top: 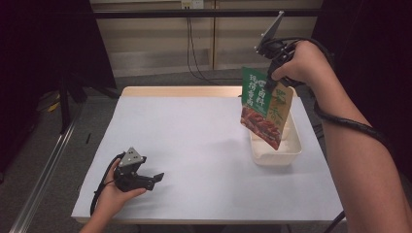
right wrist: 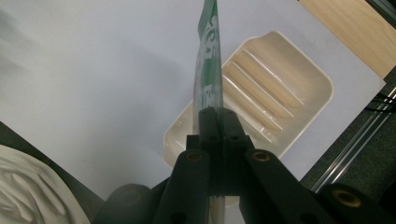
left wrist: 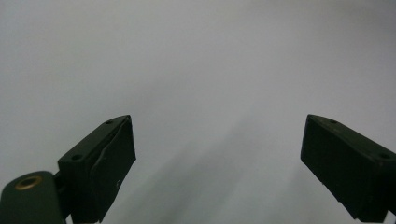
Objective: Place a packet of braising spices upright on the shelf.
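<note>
The right hand-held gripper [top: 270, 80] pinches the top edge of a snack pouch [top: 265, 108], which hangs above the white tray [top: 291, 150]. It looks light, thin and floppy, likely slippery; the sealed rim suits gripping. The left hand-held gripper [top: 156, 178] rests spread on the surface [top: 194, 145].

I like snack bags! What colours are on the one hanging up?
The packet is green and tan with red food pictured; clearest in the high view.
</note>
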A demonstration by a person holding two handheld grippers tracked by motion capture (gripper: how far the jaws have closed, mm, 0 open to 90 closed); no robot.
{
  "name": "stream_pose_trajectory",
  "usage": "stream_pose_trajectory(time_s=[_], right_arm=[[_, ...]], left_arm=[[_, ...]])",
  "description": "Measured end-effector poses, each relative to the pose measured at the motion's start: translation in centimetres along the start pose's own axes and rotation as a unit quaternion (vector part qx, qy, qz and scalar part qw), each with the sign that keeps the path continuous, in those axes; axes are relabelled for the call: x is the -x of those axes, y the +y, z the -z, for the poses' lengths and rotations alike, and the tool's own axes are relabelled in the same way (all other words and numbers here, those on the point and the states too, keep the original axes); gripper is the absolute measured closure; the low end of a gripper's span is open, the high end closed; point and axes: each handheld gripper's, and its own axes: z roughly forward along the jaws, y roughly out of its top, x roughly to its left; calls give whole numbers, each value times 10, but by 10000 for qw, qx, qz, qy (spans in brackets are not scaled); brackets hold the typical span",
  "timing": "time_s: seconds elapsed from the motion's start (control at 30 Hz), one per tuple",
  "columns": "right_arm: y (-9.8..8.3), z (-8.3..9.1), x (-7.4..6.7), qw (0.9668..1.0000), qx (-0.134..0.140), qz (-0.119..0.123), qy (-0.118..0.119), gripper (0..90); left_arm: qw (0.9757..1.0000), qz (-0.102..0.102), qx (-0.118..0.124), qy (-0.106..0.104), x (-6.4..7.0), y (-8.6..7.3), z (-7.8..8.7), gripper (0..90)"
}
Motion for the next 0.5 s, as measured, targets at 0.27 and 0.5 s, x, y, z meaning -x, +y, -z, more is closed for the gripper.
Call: stream_pose_trajectory(time_s=[0.27, 0.5], right_arm=[[-9, 0, 6, 9998, 82, 172, -1, 900], [-17, -1, 14, 9998, 129, 142, 36, 900]], left_arm=[[10000, 4, 5, -2, -1, 0, 0, 99], [10000, 31, 42, 21, -1, 0, 0, 99]])
